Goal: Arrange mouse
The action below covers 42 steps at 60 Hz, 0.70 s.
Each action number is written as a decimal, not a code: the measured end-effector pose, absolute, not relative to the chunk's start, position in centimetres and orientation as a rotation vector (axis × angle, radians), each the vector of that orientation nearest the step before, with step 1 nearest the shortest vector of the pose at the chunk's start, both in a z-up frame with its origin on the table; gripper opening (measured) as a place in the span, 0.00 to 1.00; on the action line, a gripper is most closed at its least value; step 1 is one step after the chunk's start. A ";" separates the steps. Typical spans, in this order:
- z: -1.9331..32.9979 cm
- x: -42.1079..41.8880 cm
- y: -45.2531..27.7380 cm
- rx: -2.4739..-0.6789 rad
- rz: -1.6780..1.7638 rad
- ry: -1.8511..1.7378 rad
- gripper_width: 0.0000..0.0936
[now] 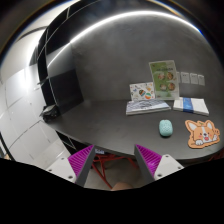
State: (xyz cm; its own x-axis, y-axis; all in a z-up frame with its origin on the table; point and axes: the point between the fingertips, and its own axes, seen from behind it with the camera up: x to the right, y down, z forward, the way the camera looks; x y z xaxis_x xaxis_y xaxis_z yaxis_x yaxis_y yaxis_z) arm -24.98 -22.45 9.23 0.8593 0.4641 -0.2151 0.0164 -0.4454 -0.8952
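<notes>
A small pale-green mouse [165, 127] lies on the dark round table [110, 120], beyond my fingers and to their right. Just right of it is an orange corgi-shaped mouse pad [202, 133]. My gripper [115, 160] is open and empty, its two magenta pads [82, 160] spread wide apart above the near part of the table. Reddish cables show between the fingers, low down.
Behind the mouse are an upright picture card [163, 75], an open illustrated booklet [147, 97] and a white-and-blue book [190, 105]. A dark monitor [62, 88] stands at the far left near a white tiled wall [22, 100].
</notes>
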 end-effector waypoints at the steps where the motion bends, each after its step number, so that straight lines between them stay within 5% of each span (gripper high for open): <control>1: 9.2 -24.8 -22.3 -1.980 0.526 -0.354 0.89; 29: 3.2 -11.2 -4.5 -1.988 0.107 -0.194 0.87; 42: -0.6 -11.0 -0.9 -2.105 0.129 -0.192 0.75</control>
